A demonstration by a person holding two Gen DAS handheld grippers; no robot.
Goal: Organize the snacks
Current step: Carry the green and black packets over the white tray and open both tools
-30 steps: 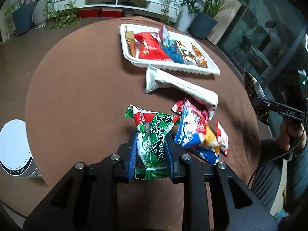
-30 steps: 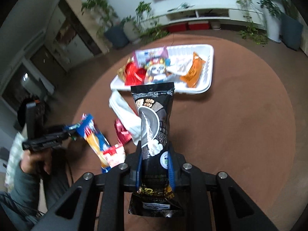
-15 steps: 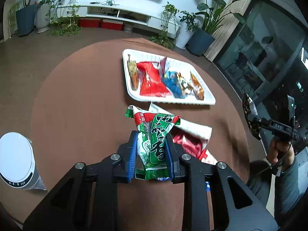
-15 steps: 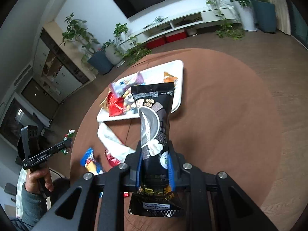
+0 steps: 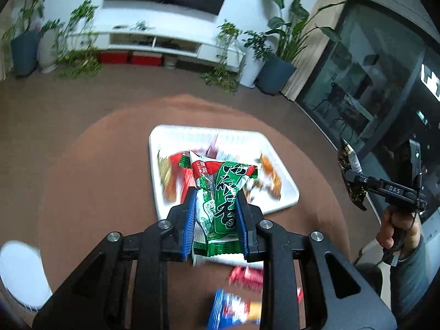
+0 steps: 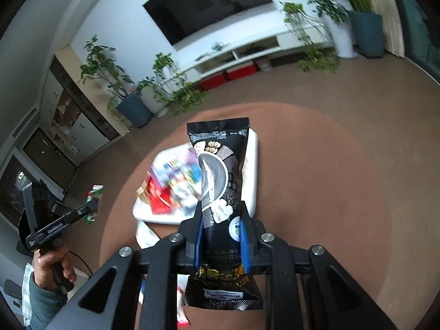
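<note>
My left gripper (image 5: 216,214) clamps green pack (image 5: 220,192), frame ctr; right gripper (image 6: 221,231) clamps black pouch (image 6: 220,170), ctr. White tray (image 5: 156,165) on round brown table (image 5: 90,170), mid-frame. TV (image 6: 209,0), plants (image 6: 313,27) along top.

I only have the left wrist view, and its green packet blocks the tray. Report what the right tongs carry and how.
Observer: The right tongs are shut on a black pouch, held upright and printed with a bowl.
Operator: Say where they grip it.
Observer: On its lower half; its bottom end sticks out below the pads.
Operator: Check the table before the tray.
Observer: A white packet lies just in front of the near edge of the white tray.
</note>
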